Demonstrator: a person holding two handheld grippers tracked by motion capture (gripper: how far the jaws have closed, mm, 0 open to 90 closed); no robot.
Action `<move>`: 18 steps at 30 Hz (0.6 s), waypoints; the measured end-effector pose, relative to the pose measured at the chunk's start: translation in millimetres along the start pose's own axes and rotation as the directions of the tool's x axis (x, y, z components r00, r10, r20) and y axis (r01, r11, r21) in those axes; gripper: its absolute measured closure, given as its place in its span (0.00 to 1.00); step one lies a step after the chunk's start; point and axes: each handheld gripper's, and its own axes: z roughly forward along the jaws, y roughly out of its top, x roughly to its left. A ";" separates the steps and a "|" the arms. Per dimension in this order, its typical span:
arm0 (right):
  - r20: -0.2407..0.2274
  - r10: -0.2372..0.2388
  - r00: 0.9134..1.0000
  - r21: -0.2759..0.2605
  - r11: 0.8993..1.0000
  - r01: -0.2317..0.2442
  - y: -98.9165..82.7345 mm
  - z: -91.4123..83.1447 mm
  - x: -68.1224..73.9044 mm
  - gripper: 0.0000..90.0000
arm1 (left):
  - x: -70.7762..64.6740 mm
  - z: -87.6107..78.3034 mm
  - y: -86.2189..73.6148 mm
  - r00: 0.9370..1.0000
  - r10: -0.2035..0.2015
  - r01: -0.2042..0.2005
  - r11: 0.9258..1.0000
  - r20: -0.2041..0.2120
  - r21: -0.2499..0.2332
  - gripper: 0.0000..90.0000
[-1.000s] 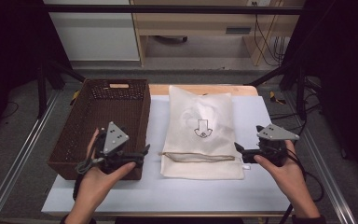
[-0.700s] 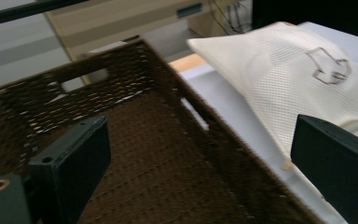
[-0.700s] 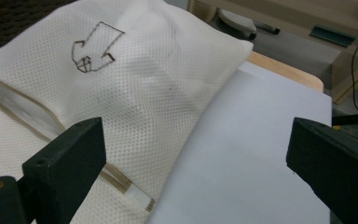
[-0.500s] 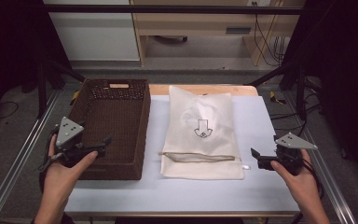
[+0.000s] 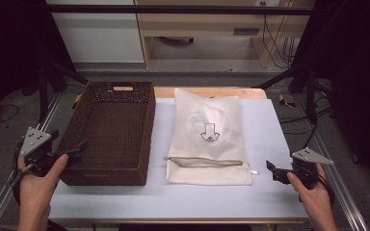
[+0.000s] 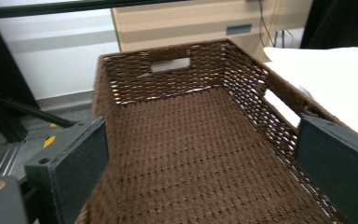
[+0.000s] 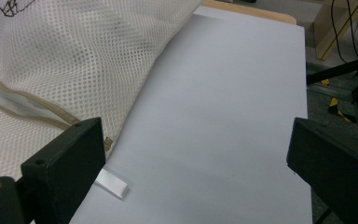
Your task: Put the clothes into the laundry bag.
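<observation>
We hold the left tool (image 5: 70, 155) off the near left corner of the brown woven basket (image 5: 107, 166), its jaws spread wide and empty; in the left gripper view they frame the basket's bare interior (image 6: 200, 154), with nothing lying inside it. Our right tool (image 5: 275, 172) sits near the right edge of the worktop (image 5: 270, 125), also spread wide and carrying nothing, a little apart from the near right corner of the white mesh laundry bag (image 5: 208, 137). The bag lies flat on the worktop just beside the basket's right wall, apart from it, with a small arrow mark printed on its middle and a tan zipper band (image 5: 207, 161) running across its near end. In the right gripper view we see the mesh (image 7: 74, 60), the zipper band (image 7: 28, 109) and a small white tab (image 7: 113, 183) resting on the worktop just beside the left jaw. We judge the work to be at its very start: the bag is not gripped, not lifted, and the basket holds nothing. If the bag is meant for the basket, what remains is everything: closing on the bag's near edge, raising it, carrying it leftward over the wall and laying it down inside.
</observation>
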 end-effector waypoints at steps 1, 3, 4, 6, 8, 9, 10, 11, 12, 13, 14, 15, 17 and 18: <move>0.001 0.003 1.000 -0.001 1.000 -0.003 -1.1 0.7 -0.3 0.05 | 2.6 -0.9 -1.6 1.000 -0.006 0.006 1.000 -0.004 -0.005 0.03; 0.001 0.011 1.000 -0.001 1.000 -0.011 -3.6 1.8 0.0 0.05 | 7.6 -2.9 -5.8 1.000 -0.008 0.008 1.000 -0.024 -0.003 0.03; 0.001 0.014 1.000 -0.003 1.000 -0.014 -4.9 2.7 0.3 0.06 | 9.4 -3.3 -8.2 0.999 -0.013 0.013 1.000 -0.030 -0.003 0.03; -0.001 0.020 1.000 -0.004 1.000 -0.020 -6.7 3.6 1.5 0.06 | 13.0 -3.9 -13.5 0.999 -0.019 0.019 1.000 -0.026 -0.001 0.03; -0.005 0.028 1.000 -0.002 1.000 -0.028 -8.4 4.8 3.0 0.06 | 15.6 -3.8 -19.3 0.999 -0.027 0.027 1.000 -0.031 0.003 0.03; -0.002 0.021 1.000 -0.007 1.000 -0.021 -9.5 5.9 3.3 0.06 | 16.4 -3.6 -21.3 0.999 -0.028 0.028 1.000 -0.031 0.003 0.03; -0.005 0.030 1.000 -0.005 1.000 -0.030 -10.2 5.9 4.5 0.06 | 17.4 -3.4 -24.6 0.999 -0.027 0.027 1.000 -0.032 0.004 0.03; -0.006 0.030 1.000 -0.007 1.000 -0.030 -11.7 7.2 6.0 0.07 | 17.6 -3.1 -26.4 0.999 -0.029 0.030 1.000 -0.031 0.006 0.04; -0.004 0.024 1.000 -0.009 1.000 -0.024 -12.8 8.1 6.7 0.07 | 18.0 -2.8 -29.3 0.999 -0.027 0.027 1.000 -0.032 0.008 0.04; -0.010 0.031 0.999 -0.007 0.999 -0.031 -14.3 8.7 9.3 0.07 | 18.1 -2.9 -30.9 0.999 -0.026 0.026 1.000 -0.028 0.007 0.04; -0.007 0.018 1.000 -0.010 1.000 -0.018 -15.4 9.8 9.9 0.07 | 18.3 -3.2 -33.0 0.999 -0.029 0.029 1.000 -0.020 0.001 0.04; -0.010 0.020 1.000 -0.008 1.000 -0.020 -16.2 10.2 11.9 0.07 | 18.0 -3.6 -35.0 0.999 -0.037 0.037 0.999 -0.015 -0.008 0.04; -0.006 -0.003 1.000 -0.015 1.000 0.002 -18.1 11.5 14.5 0.07 | 17.8 -4.6 -37.1 0.999 -0.028 0.028 1.000 -0.026 -0.009 0.04; -0.007 -0.004 1.000 -0.019 1.000 0.004 -18.8 11.7 16.1 0.07 | 17.5 -5.7 -37.2 0.999 -0.023 0.022 1.000 -0.031 -0.017 0.04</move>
